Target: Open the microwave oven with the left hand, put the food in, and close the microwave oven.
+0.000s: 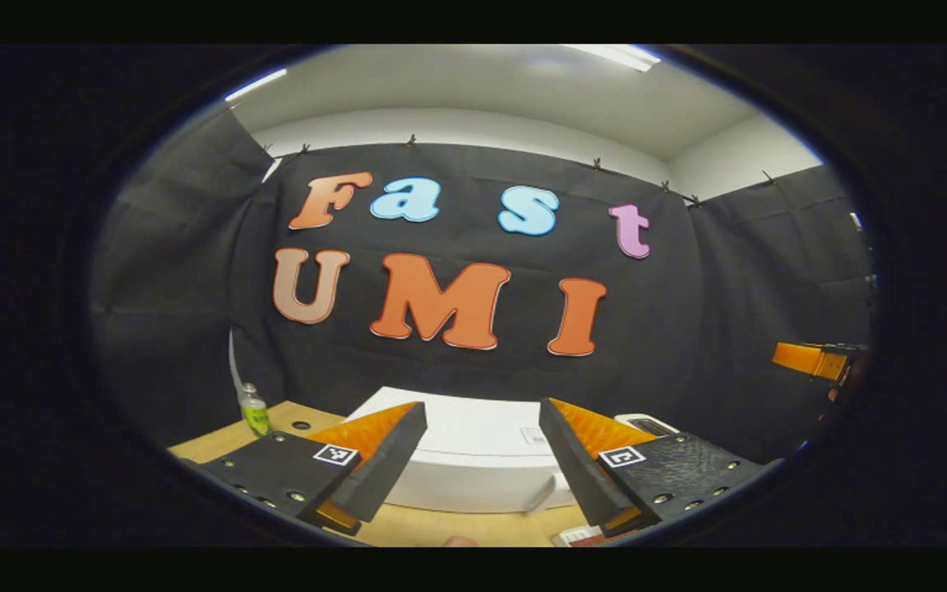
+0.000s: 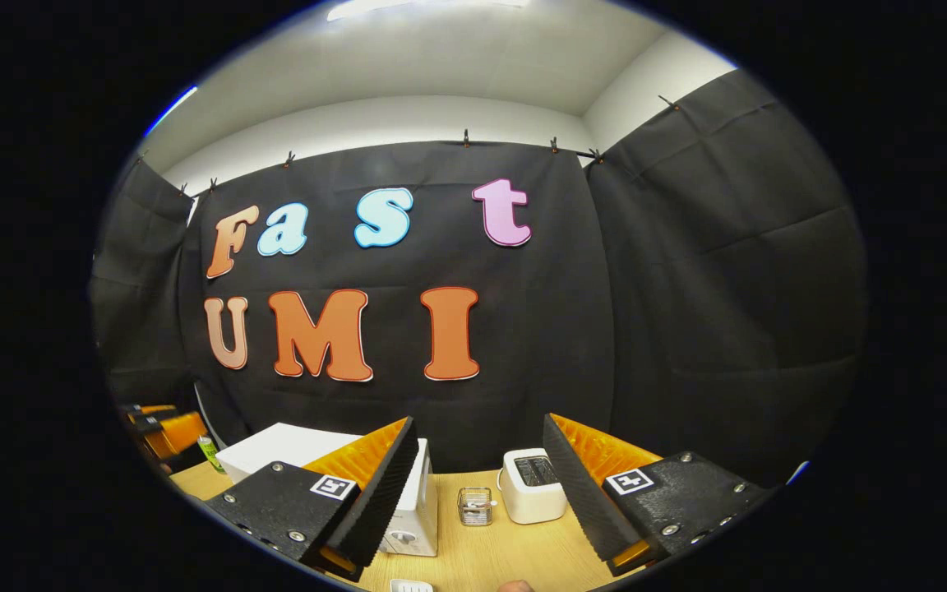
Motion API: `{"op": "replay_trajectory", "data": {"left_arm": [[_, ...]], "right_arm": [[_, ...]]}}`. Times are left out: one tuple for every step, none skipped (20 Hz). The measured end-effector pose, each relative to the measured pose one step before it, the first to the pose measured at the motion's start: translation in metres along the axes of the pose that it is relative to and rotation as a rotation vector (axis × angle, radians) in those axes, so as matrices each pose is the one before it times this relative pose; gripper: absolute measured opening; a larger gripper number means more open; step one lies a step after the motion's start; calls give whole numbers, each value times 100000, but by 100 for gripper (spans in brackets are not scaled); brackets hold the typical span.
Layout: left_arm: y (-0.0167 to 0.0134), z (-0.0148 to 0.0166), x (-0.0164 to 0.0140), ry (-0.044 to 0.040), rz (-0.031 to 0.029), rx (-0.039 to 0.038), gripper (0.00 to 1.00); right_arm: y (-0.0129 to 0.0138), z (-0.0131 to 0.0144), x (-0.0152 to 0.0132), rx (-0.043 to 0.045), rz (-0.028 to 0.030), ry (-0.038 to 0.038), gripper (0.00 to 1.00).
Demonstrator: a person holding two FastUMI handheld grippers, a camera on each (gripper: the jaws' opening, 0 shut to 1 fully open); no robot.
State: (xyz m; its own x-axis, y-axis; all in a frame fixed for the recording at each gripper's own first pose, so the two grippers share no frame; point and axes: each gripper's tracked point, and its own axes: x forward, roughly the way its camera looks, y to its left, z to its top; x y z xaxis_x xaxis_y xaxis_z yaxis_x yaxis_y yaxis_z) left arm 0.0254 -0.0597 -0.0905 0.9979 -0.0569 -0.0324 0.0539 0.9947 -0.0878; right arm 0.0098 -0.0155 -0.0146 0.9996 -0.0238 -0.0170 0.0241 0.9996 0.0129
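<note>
The white microwave oven (image 1: 473,460) stands on the wooden table (image 1: 441,526) straight ahead of my left gripper (image 1: 482,407). That gripper is open, held above and short of the microwave, with nothing between its fingers. In the right gripper view the microwave (image 2: 276,448) is at the left, its control panel (image 2: 416,514) facing me and its door closed. My right gripper (image 2: 479,419) is open and empty, raised over the table (image 2: 482,559). Each gripper appears far off in the other's view: the right one (image 1: 810,359) and the left one (image 2: 161,432).
A white toaster (image 2: 531,485) and a small clear container (image 2: 475,506) stand to the right of the microwave. A green bottle (image 1: 256,411) stands at the table's back left. A white object (image 2: 412,585) is cut off at the bottom edge.
</note>
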Motion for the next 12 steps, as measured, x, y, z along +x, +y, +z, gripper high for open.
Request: {"op": "replay_trajectory", "data": {"left_arm": [[-869, -1601, 292, 340, -1623, 479, 90], [-757, -1646, 383, 498, -713, 2135, 90], [-660, -1772, 401, 490, -156, 2907, 90], [-619, -1808, 410, 1088, -35, 2456, 90], [-800, -1856, 603, 1419, -457, 1409, 90], [-843, -1950, 548, 1741, -145, -219, 90], [-676, -1960, 310, 1507, 39, -1529, 90], [-266, -1699, 631, 478, 853, -2176, 90], [138, -1369, 634, -889, 2789, -1532, 90], [331, -1296, 488, -377, 2536, 242, 90], [72, -1184, 338, -550, 1814, 550, 90], [-322, -1038, 408, -96, -56, 456, 90]], "right_arm": [[-344, -135, 49, -354, -711, 211, 95], [-451, -126, -21, -596, -847, 121, 95], [-346, -64, -75, -647, -712, -1, 95], [-242, -7, -117, -470, -352, -109, 95], [-108, -11, -113, -192, 6, -122, 95], [-201, 30, 28, 60, -64, -201, 95], [-287, 23, -52, 144, -264, -164, 95], [-267, -63, -53, 413, 5, -27, 95], [-57, -57, -108, 748, 571, 340, 95], [-58, -172, -72, 703, 581, 396, 95], [-95, -50, -70, 69, 333, 270, 95], [-290, -180, 18, -772, -101, -4, 95]]}}
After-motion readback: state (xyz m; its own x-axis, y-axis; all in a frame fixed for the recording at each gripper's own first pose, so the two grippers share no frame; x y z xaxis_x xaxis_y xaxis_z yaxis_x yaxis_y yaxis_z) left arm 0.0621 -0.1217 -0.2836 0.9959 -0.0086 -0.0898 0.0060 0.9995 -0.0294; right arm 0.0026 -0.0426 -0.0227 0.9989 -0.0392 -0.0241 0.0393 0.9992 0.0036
